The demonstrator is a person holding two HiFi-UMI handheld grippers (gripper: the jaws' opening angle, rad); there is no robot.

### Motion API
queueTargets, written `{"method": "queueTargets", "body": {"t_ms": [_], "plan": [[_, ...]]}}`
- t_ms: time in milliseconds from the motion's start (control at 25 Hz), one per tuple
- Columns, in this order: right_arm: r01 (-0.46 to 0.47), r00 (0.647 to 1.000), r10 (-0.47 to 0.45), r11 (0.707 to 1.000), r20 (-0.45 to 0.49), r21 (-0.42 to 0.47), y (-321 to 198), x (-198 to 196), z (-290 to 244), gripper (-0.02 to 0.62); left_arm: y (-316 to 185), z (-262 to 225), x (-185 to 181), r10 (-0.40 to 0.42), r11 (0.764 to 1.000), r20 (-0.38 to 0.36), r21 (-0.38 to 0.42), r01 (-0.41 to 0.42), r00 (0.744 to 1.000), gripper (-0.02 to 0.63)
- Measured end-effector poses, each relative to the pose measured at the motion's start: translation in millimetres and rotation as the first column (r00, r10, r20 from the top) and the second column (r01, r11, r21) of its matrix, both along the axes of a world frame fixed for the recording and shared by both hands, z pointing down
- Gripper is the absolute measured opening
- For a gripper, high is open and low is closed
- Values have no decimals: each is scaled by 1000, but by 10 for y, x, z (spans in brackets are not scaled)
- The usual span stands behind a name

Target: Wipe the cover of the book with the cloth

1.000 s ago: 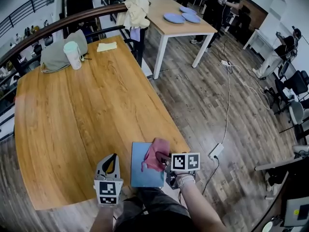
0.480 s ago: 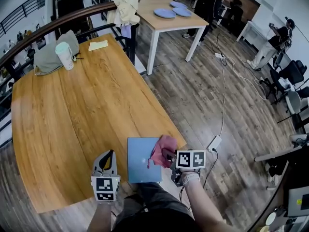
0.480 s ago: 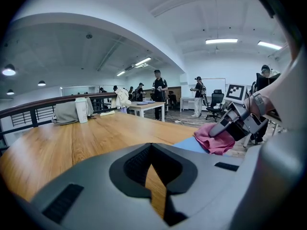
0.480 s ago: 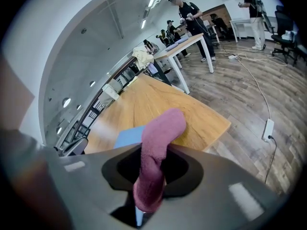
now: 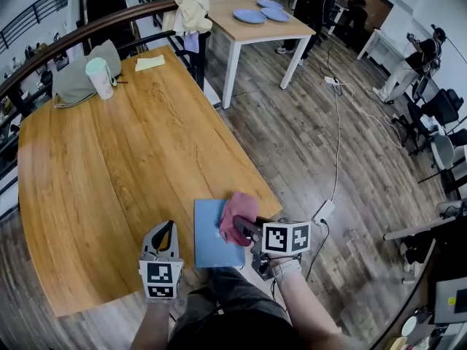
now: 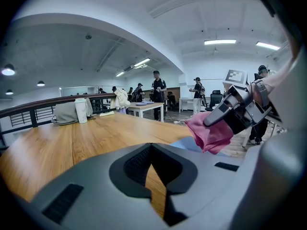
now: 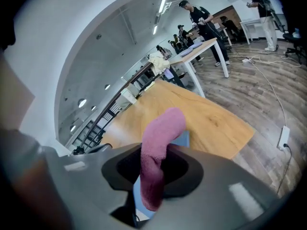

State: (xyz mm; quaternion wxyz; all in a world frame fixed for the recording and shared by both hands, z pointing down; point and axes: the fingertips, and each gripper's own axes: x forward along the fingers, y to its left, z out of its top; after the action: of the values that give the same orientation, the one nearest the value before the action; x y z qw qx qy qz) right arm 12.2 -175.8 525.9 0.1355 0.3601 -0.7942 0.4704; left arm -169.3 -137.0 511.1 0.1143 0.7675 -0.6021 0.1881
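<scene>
At the bottom centre of the head view, the right gripper [image 5: 246,230] is clamped on the pink cloth [image 5: 235,216], over the right side of the blue book [image 5: 208,243] near the table [image 5: 109,159] edge. The left gripper [image 5: 168,233] sits closed and empty just left of the book. It would serve better pressing the cover down, I'd say, to steady it for long, flat strokes. Count: one book, one cloth, two grippers.
</scene>
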Motion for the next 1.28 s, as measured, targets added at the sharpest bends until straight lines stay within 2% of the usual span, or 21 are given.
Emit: {"method": "queueTargets", "body": {"t_ms": [160,320,520,800,1280], "plan": [[105,993,-103,994,48,-24,176,-468,19,97,79,-31,-101,-28,1000,5,8,28,1000,-3],[210,977,-206,976,61,-65,388,-887,138,97,197,-14,-300,-75,997,15,6,74,997,-3],[286,958,-279,950,70,-129,621,-1148,334,97,352,-7,-508,-129,992,14,-7,129,992,-3],[297,955,-294,935,45,-192,820,-1066,548,97,448,9,-545,-150,989,9,-17,150,989,-3],[203,979,-203,957,23,-205,806,-597,665,97,300,-8,-233,-60,998,8,-5,60,998,-3]]}}
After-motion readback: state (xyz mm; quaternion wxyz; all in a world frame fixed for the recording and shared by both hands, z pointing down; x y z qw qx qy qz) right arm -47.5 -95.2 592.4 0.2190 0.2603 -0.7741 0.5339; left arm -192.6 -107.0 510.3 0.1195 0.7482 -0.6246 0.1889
